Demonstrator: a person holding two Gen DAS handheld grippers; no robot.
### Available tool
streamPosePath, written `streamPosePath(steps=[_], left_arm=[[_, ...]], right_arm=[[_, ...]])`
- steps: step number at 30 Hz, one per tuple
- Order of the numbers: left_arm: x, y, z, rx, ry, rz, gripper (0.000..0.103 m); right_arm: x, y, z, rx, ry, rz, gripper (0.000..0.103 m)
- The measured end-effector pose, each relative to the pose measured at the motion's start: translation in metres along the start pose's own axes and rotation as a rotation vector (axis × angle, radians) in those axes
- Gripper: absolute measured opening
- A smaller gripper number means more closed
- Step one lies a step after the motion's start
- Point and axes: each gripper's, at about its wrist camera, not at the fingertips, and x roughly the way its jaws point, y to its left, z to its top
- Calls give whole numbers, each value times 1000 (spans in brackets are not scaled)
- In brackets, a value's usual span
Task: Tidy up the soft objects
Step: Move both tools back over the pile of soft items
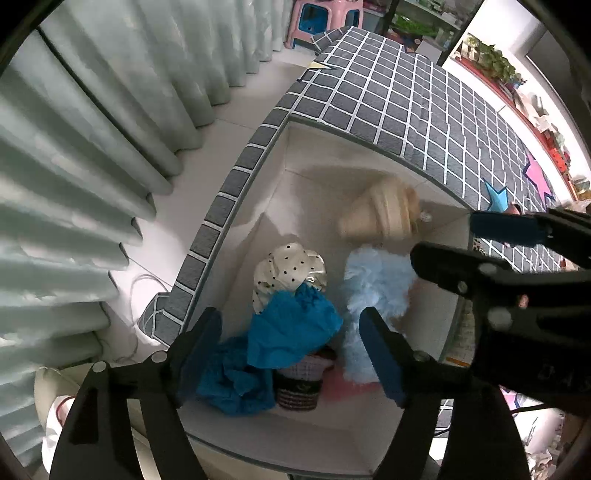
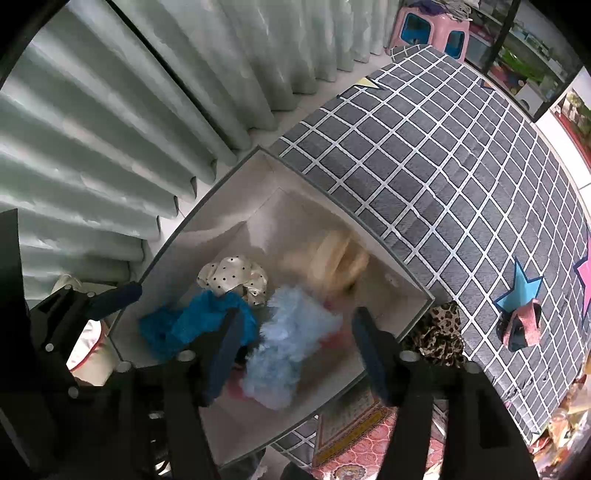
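A white storage box [image 1: 280,158] [image 2: 229,184] sits on a grey checked mat. Inside lie a teal cloth [image 1: 291,332] [image 2: 192,325], a white polka-dot cloth [image 1: 288,269] [image 2: 232,277], a fluffy light-blue item [image 1: 373,288] [image 2: 291,339] and a striped piece [image 1: 299,384]. A cream knitted item [image 1: 384,214] [image 2: 336,258] is blurred in mid-air inside the box, free of both grippers. My left gripper [image 1: 291,350] is open and empty above the box. My right gripper [image 2: 295,350] is open and empty above the box; it also shows in the left wrist view [image 1: 443,240].
Pale green curtains [image 1: 92,147] [image 2: 129,110] hang left of the box. On the mat [image 2: 443,166] lie a leopard-print cloth [image 2: 439,332] and a pink-and-dark item [image 2: 521,325]. A patterned red cloth [image 2: 358,435] lies beside the box. A pink stool [image 2: 432,29] stands behind.
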Motion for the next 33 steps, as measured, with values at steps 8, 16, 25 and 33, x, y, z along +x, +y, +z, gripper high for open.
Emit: streamPosePath(steps=[8, 16, 25, 33], left_arm=[[0, 0, -1, -14, 6, -35, 94], [-6, 4, 4, -73, -19, -109, 103], [-20, -19, 14, -36, -33, -125, 103], [-31, -59, 21, 39, -28, -148, 103]], right_arm=[[-8, -8, -1, 25, -20, -11, 91], [-24, -20, -6, 37, -59, -21, 103], [-49, -87, -22, 169, -99, -53, 103], [-42, -173, -65, 373, -61, -67, 103]])
